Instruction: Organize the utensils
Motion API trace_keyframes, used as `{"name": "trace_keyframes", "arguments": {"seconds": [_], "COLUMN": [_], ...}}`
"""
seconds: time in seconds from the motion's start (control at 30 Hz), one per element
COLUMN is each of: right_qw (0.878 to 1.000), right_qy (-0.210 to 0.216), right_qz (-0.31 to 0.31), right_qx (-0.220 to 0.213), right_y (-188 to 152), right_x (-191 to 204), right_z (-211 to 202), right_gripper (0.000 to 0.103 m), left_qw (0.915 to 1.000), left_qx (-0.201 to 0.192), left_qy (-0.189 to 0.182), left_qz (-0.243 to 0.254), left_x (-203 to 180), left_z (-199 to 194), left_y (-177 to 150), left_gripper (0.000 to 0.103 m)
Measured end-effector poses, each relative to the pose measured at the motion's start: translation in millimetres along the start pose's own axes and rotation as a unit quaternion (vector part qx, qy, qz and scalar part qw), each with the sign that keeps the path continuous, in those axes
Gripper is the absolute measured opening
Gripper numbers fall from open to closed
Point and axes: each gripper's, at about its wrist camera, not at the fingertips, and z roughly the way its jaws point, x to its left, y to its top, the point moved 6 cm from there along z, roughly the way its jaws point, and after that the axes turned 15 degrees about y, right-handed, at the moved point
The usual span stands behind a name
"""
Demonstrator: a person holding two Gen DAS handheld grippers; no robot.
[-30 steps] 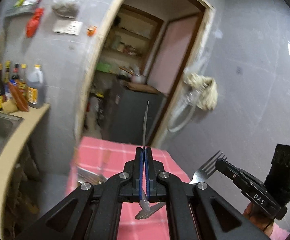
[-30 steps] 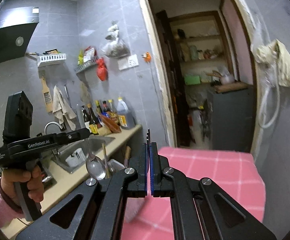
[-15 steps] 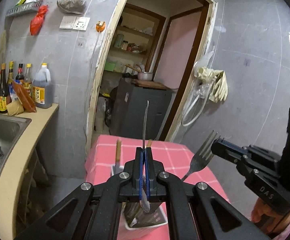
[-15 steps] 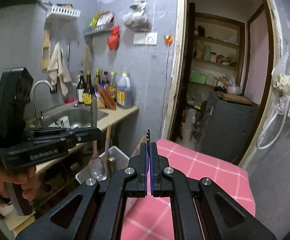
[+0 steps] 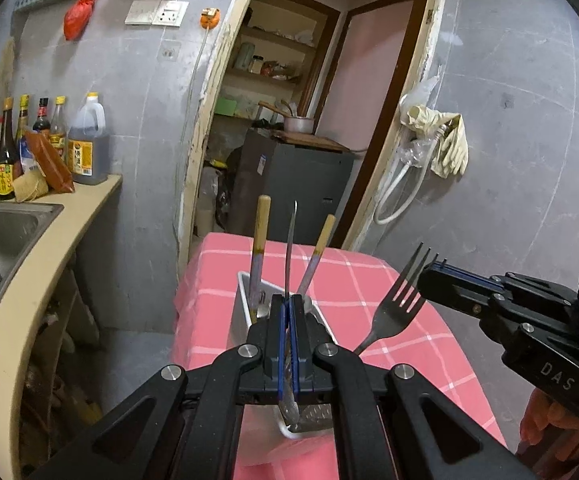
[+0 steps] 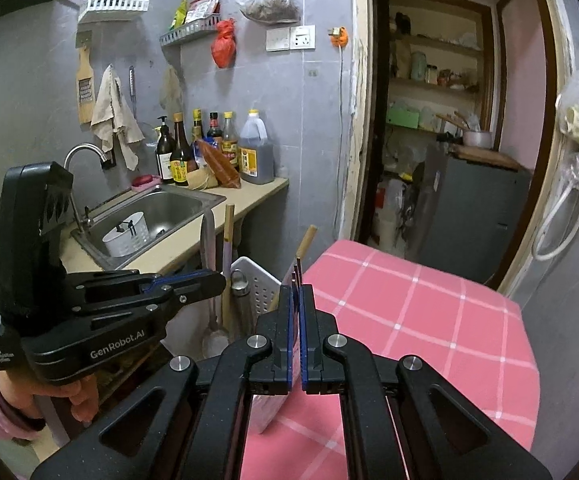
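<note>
With your left gripper (image 5: 288, 312) clamping the spoon (image 5: 290, 248) above the white caddy (image 5: 245, 300) and your right gripper (image 6: 297, 300) pinching the fork (image 5: 399, 304) at 3 o'clock, lower both handles straight down.

Only two bits are readable: "DAS" in white on the body of the right claw (image 5: 433, 276), and "GenRobot.AI" on the side of the left claw (image 6: 213, 280). Bottle labels are too blurry.
</note>
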Motion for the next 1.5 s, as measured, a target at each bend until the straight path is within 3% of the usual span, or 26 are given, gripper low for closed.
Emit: {"name": "trace_keyframes", "arguments": {"seconds": [0.53,0.7,0.8,0.87,0.93,1.07,1.2,1.5], "right_qw": [0.998,0.998,0.997,0.996,0.995,0.994,0.991,0.985], "right_qy": [0.022,0.023,0.018,0.012,0.003,-0.013,-0.034,-0.079], "right_qz": [0.053,0.062,0.067,0.074,0.08,0.088,0.093,0.103], "right_qx": [-0.01,-0.023,-0.03,-0.039,-0.051,-0.07,-0.086,-0.115], "right_y": [-14,-14,-14,-16,-20,-24,-31,-56], "right_x": [-7,-12,-17,-20,-25,-30,-35,-44], "right_z": [9,3,-4,-12,-23,-47,-71,-126], "right_gripper": [0.004,0.004,0.004,0.012,0.031,0.033,0.046,0.076], "left_qw": [0.9987,0.9985,0.9985,0.9986,0.9989,0.9997,0.9999,0.9987], "left_qx": [0.038,0.033,0.031,0.03,0.024,0.011,-0.005,-0.026], "left_qy": [-0.032,-0.044,-0.045,-0.042,-0.038,-0.018,0.001,0.044], "left_qz": [-0.01,-0.006,-0.009,-0.013,-0.015,-0.01,-0.009,-0.008], "left_x": [8,3,0,-1,-3,-6,-12,-22], "left_z": [10,8,6,3,-2,-13,-29,-63], "left_y": [-6,-4,-4,-5,-5,-6,-7,-26], "left_gripper": [0.007,0.025,0.031,0.035,0.041,0.057,0.078,0.097]}}
